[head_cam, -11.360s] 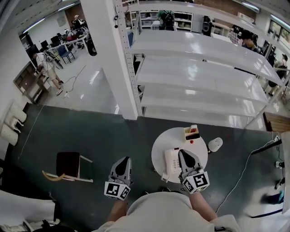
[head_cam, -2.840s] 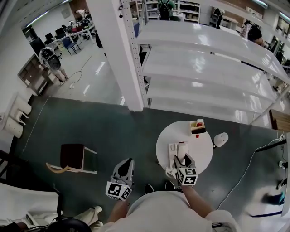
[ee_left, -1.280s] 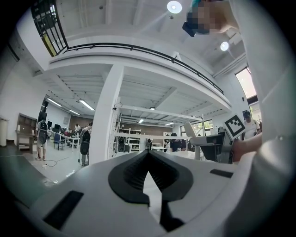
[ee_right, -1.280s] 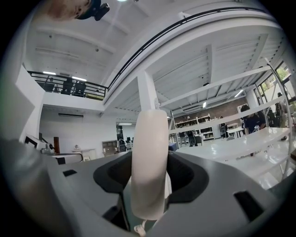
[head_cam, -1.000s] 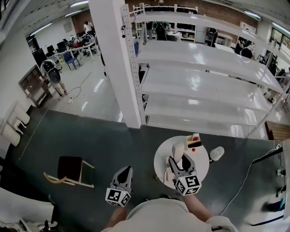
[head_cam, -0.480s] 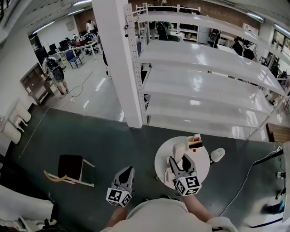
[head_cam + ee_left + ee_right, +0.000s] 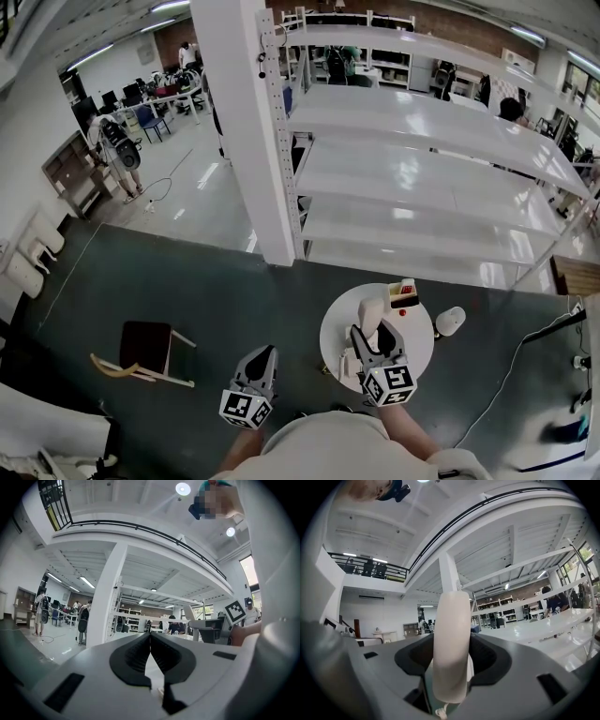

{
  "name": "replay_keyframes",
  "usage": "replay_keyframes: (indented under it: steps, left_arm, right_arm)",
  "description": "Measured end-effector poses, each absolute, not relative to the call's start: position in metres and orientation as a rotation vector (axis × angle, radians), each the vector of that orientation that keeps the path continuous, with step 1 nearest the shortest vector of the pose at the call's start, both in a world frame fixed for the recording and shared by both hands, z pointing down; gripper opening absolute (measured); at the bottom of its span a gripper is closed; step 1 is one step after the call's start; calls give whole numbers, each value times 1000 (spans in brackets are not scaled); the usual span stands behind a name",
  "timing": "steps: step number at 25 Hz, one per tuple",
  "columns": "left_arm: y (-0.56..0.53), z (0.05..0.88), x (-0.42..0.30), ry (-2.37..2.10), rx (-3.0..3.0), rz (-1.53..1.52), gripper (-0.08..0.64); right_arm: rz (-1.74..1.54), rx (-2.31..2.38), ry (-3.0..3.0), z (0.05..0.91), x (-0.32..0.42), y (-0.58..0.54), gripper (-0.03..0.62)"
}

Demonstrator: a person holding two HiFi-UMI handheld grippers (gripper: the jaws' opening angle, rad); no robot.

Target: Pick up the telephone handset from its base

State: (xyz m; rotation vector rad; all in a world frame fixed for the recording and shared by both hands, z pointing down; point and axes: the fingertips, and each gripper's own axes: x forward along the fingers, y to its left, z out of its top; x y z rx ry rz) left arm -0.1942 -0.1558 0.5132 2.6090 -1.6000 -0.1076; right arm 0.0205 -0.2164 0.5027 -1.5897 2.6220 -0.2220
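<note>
The cream telephone handset (image 7: 368,313) is held up off its white base (image 7: 347,361), which lies on the round white table (image 7: 422,342). My right gripper (image 7: 372,330) is shut on the handset, which stands upright between the dark pads in the right gripper view (image 7: 451,644). A cord end hangs from the bottom of the handset (image 7: 439,712). My left gripper (image 7: 259,358) hovers left of the table over the dark floor. Its jaws meet at the tips with nothing between them (image 7: 150,635).
A small box with a red top (image 7: 404,292) sits at the table's far edge. A white rounded object (image 7: 450,320) lies on the floor to the right. A dark-seated chair (image 7: 145,349) stands at the left. White shelving (image 7: 422,178) and a pillar (image 7: 246,122) rise beyond.
Over the earlier frames my right gripper closed on the handset at the base and lifted it. In the last second neither gripper has moved.
</note>
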Motion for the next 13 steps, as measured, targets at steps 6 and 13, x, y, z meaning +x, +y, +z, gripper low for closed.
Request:
replay_keyframes:
  steps: [6, 13]
  left_arm:
    - [-156, 512, -195, -1603, 2611, -112, 20]
    - [-152, 513, -197, -1607, 2608, -114, 20]
  right_arm:
    - [-212, -1589, 2625, 501, 21, -215, 232]
    - [-211, -1582, 2624, 500, 20, -211, 232]
